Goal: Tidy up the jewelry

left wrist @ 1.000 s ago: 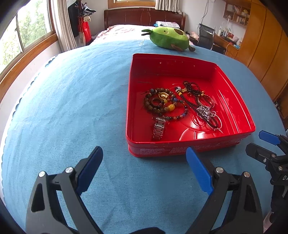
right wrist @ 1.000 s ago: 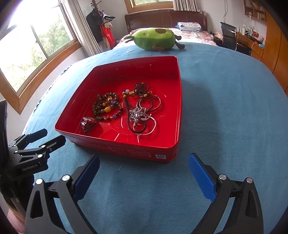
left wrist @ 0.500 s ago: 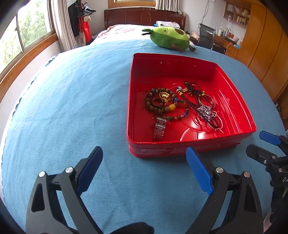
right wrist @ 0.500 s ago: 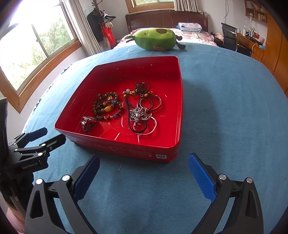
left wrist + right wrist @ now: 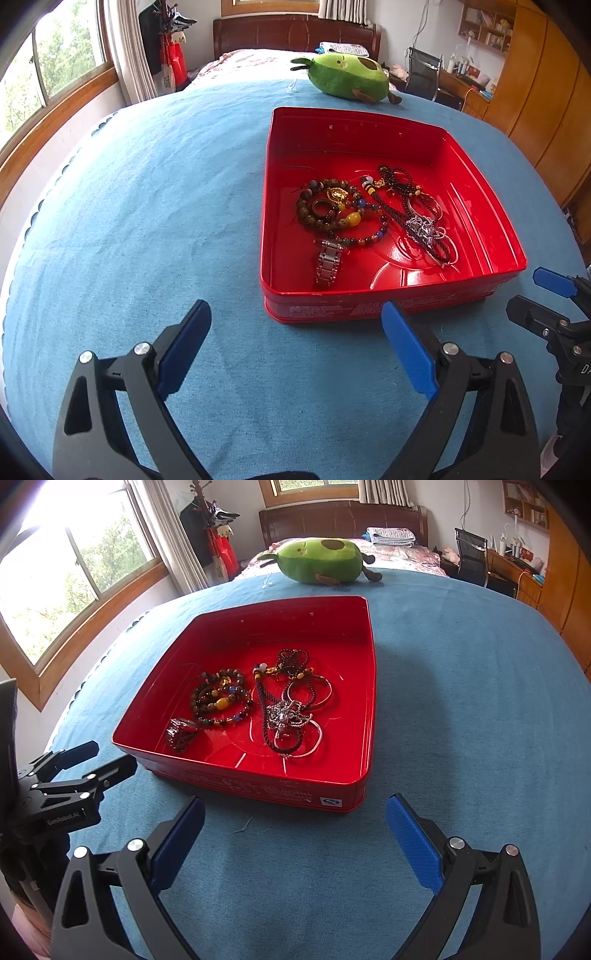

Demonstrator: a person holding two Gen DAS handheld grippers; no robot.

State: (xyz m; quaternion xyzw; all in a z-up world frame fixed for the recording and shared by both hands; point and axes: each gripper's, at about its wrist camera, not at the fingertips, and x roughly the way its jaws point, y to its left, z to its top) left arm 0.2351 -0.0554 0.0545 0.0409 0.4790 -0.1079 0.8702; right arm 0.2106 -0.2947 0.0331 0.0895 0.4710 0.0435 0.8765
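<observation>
Your left gripper (image 5: 295,328) and right gripper (image 5: 295,821) both gape wide, holding nothing, just short of the red tin (image 5: 480,177). The jewelry (image 5: 258,701) lies tangled inside it on the blue cloth (image 5: 129,203).

— What do the tools look like?
— The left tool (image 5: 295,332) has black triangular cut-out arms, silver round screws and flat blue pads (image 5: 406,352). The right tool (image 5: 295,823) is the same build, its blue pads (image 5: 413,843) finely textured.
— Any markings?
— White "GenRobot.AI" lettering on the left tool's black body, seen from the right wrist.
</observation>
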